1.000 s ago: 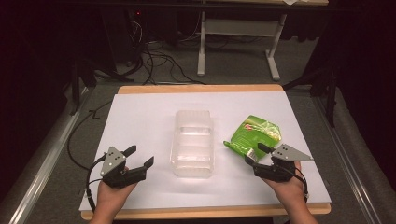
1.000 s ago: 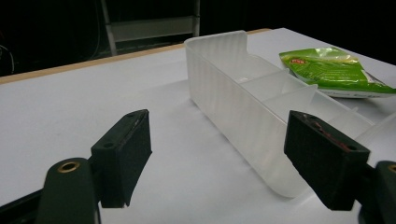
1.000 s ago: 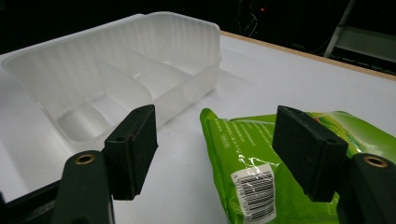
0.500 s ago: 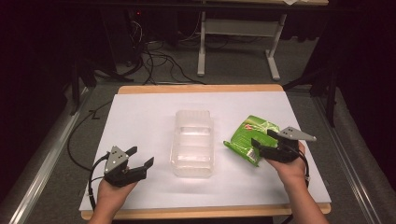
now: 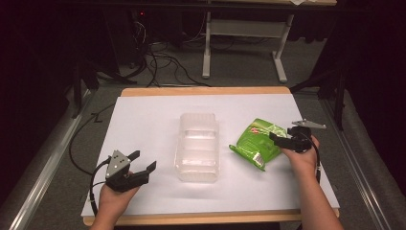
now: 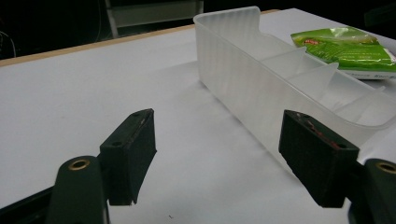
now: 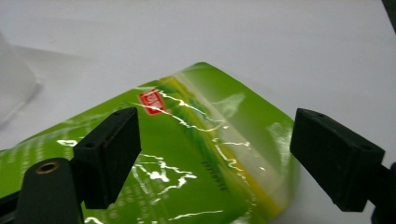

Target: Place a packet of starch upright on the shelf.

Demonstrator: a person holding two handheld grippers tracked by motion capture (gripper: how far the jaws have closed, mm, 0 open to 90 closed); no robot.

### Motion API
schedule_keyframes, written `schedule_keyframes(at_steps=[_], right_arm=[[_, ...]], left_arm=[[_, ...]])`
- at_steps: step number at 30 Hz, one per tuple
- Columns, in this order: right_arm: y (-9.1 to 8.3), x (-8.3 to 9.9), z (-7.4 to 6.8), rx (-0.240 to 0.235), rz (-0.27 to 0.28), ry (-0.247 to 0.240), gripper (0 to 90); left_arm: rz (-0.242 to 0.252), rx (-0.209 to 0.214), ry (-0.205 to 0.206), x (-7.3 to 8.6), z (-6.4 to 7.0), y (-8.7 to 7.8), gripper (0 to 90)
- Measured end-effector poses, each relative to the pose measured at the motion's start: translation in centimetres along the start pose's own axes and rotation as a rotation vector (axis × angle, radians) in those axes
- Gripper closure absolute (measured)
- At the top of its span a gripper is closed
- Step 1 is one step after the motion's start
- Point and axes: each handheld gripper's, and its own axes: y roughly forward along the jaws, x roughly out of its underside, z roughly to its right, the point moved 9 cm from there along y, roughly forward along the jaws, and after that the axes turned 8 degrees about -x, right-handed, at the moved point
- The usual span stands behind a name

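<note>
The fingers (image 7: 109, 156) of the right gripper (image 5: 282, 139) stood wide apart over the green packet (image 5: 256, 143), which lay flat on the white table (image 5: 143, 115) at centre right of the high view, just beside the clear tray (image 5: 198, 146). Nothing was clamped yet. To grip well, the jaws would probably need to drop onto the packet's near edge and pinch the sealed seam rather than the slippery, puffy middle. The left gripper (image 5: 136, 168) rested at lower left, jaws also spread and empty, well apart from the packet. The tray sat in the middle of the frame with its dividers showing; its wall could catch the packet if carried low. Cables and a desk frame lay in the upper part, off the table.
</note>
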Motion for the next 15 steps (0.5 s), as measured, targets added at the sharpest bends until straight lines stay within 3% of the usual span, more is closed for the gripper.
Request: schedule_keyframes(at_steps=[8,12,15], right_arm=[[1.0,1.5,3.1,0.018,-0.036,0.08,15.8],[1.8,2.2,3.4,-0.005,-0.064,0.122,15.6],[2.1,2.4,3.2,-0.023,-0.077,0.127,15.9]], left_arm=[[-0.002,0.015,0.01,0.1,0.5,0.2,23.2],[0.003,0.02,0.013,-0.1,0.9,0.1,22.8],[-0.001,0.024,0.009,-0.1,1.0,0.1,22.9]])
